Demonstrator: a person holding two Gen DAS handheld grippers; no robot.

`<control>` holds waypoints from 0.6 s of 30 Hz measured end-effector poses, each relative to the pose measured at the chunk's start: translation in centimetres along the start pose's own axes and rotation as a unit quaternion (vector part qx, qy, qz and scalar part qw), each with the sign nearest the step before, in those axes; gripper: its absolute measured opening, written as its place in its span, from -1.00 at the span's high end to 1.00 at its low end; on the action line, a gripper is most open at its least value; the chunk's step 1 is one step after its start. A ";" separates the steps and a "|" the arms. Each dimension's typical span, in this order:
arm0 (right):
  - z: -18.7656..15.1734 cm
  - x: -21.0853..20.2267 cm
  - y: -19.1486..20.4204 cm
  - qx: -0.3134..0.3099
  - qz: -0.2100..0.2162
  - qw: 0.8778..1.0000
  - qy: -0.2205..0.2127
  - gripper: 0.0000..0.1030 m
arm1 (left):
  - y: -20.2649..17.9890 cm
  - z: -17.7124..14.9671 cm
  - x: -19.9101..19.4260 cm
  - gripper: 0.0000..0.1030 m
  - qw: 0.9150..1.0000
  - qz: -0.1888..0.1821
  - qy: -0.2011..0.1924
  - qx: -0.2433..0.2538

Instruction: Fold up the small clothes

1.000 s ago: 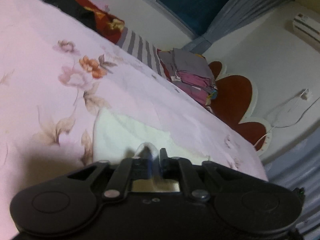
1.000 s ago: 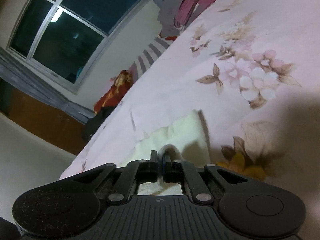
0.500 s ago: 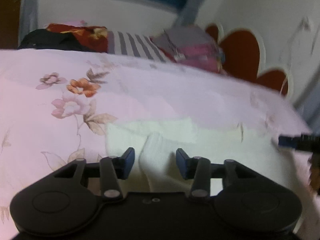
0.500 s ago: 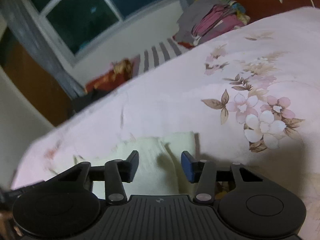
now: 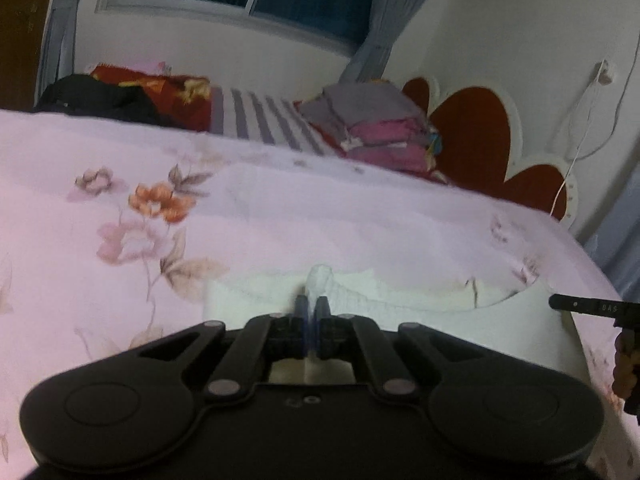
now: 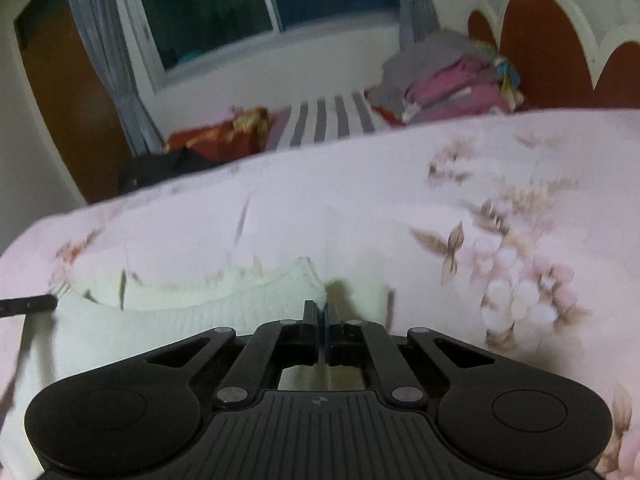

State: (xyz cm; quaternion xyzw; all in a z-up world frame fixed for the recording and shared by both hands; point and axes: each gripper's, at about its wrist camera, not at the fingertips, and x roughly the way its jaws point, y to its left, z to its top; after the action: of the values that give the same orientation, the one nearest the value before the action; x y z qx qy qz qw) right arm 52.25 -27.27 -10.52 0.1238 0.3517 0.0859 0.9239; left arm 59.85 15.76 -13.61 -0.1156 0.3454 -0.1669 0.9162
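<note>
The cloth (image 5: pixel 360 300) is a small cream knit lying on the bed (image 5: pixel 320 220), at 12 o'clock just ahead of both grippers. L gripper (image 5: pixel 311 308) has its jaws shut on a pinched-up bit of the top edge. R gripper (image 6: pixel 322 312) has its jaws shut on the cloth's right corner. It looks soft, light & floppy, w/ no stiff part, so best held by edges & corners.

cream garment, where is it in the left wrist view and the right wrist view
Left wrist: the cream garment lies bottom centre on the floral bedsheet, a pinch of it in the left gripper.
Right wrist: the same garment is lower left, its right edge at the right gripper.
Shared landmark: the folded pink and grey clothes pile by the headboard.
</note>
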 end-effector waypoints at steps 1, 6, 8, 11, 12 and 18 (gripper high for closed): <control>0.2 0.0 0.0 0.003 0.001 1.000 -0.007 0.98 | 0.0 0.3 0.1 0.95 1.000 -0.001 -0.002 0.000; 1.1 1.5 -0.3 0.026 -0.013 1.000 0.010 0.98 | 0.4 1.0 2.6 0.95 1.000 0.009 0.020 -0.004; 0.6 2.5 -1.0 0.042 -0.023 0.999 0.026 0.98 | 0.8 0.6 4.1 0.95 0.999 0.021 0.040 -0.003; -0.3 3.7 -1.9 0.065 -0.040 0.996 0.040 0.97 | 1.0 0.0 4.7 0.94 0.999 0.022 0.046 -0.002; -0.4 3.5 -1.9 0.068 -0.044 0.996 0.036 0.97 | 0.9 0.1 4.6 0.85 0.999 0.024 0.048 0.002; 0.3 1.2 1.4 0.057 -0.044 0.997 -0.003 0.71 | -3.8 -0.2 1.1 0.32 0.997 0.034 0.014 0.063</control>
State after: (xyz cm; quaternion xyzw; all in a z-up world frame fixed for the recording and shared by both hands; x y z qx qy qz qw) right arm 53.28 -25.68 -10.68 0.1608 0.3588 0.0244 0.9191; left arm 59.62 11.85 -13.18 -0.0437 0.3504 -0.1589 0.9220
